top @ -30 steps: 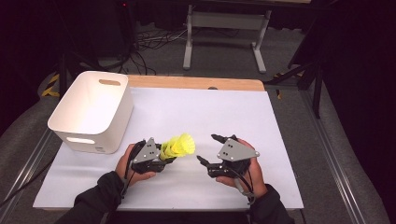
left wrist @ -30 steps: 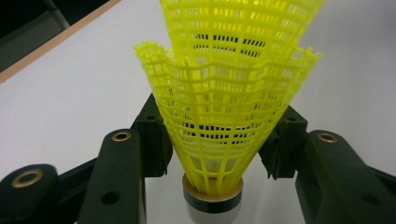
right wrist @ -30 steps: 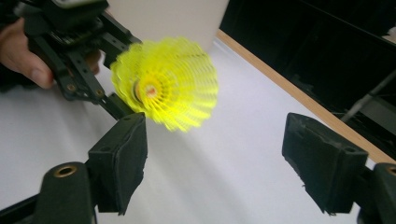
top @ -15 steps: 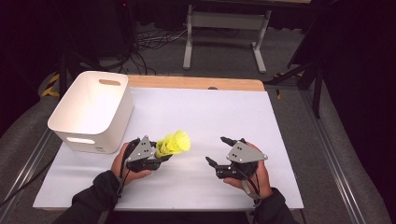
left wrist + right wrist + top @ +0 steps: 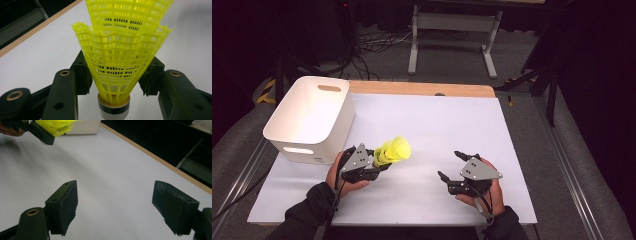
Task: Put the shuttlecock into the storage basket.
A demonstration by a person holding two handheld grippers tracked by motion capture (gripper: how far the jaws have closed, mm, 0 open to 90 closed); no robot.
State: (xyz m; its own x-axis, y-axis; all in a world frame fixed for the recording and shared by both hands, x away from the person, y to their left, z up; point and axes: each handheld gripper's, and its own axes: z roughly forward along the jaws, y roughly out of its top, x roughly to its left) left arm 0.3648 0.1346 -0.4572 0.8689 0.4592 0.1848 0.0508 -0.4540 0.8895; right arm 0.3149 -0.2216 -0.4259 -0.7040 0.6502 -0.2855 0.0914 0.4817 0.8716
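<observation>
High view: white tabletop (image 5: 432, 125), dark room.

I'm working in what looks like a lab or recording studio set up for testing. The desk (image 5: 512, 150) has a plain white sheet across it, with a bare wooden strip left along the far edge. Black curtains close off the room behind and to the right. On the grey carpet beyond the far edge I see loose cables (image 5: 377, 42) and the grey metal feet of a stand (image 5: 452, 30). Metal rails (image 5: 569, 170) run along the floor by both side edges.
</observation>
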